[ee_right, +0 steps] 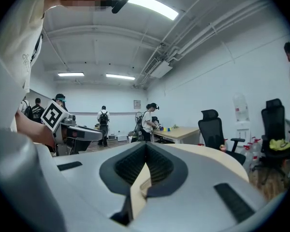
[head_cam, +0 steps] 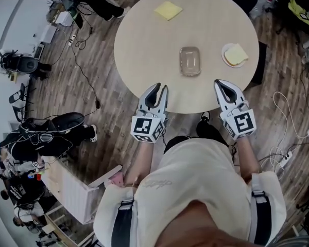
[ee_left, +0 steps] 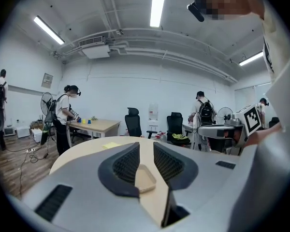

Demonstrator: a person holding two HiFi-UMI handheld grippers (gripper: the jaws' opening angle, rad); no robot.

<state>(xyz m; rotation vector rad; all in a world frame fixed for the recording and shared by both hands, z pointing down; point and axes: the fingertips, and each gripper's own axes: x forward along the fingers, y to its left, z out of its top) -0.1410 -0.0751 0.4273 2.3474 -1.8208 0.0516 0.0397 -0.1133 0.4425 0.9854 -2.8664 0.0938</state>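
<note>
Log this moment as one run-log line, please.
left hand-held gripper: open, empty | right hand-held gripper: shut, empty | both: near table edge | clear tray: mid-table, untouched

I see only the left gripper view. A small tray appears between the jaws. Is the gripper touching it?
Observer: No. In the head view the left gripper is at the near edge of the table; the tray lies apart, toward the middle.
Operator: Is something beside the tray?
Observer: Yes, a white plate with a pale yellow slice lies to its right.
Operator: And the right gripper?
Observer: Its own view shows the jaws together, holding nothing.
</note>
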